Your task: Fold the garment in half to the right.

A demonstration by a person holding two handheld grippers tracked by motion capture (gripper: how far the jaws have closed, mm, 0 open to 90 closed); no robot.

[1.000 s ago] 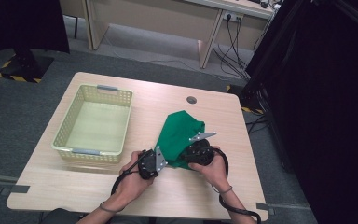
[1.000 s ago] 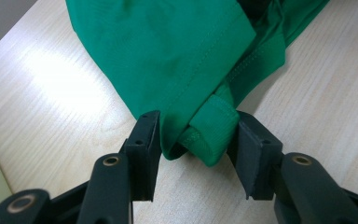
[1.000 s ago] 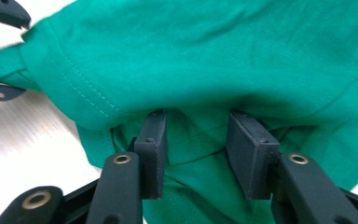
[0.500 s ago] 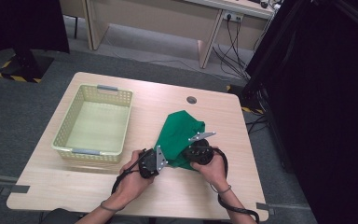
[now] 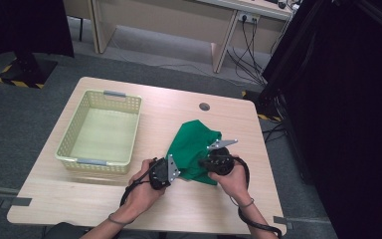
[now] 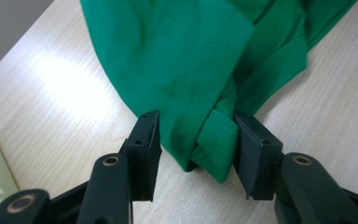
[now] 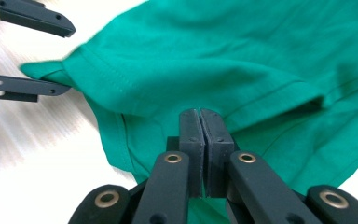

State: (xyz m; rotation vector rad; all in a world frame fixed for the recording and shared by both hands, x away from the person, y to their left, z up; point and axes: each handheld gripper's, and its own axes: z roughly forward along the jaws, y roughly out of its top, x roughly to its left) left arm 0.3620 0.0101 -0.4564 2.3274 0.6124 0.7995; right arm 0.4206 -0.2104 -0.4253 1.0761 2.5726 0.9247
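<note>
I have my right gripper clenched on the green shirt on the table, my left gripper released astride its hem.

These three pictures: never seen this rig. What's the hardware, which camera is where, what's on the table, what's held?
There is no robot arm. A person holds a hand-held two-jaw gripper in each hand. The high view looks down from above the person's side of the table; the left gripper and right gripper sit at the near edge. The other two pictures come from cameras riding on each gripper, looking along its black jaws.

On the table lie a green shirt and an empty pale yellow basket.

The right gripper's jaws have just closed; they are pinched together on a fold of the shirt. The left gripper's jaws stand apart around a bunched corner of it, which sits against one of them.
</note>
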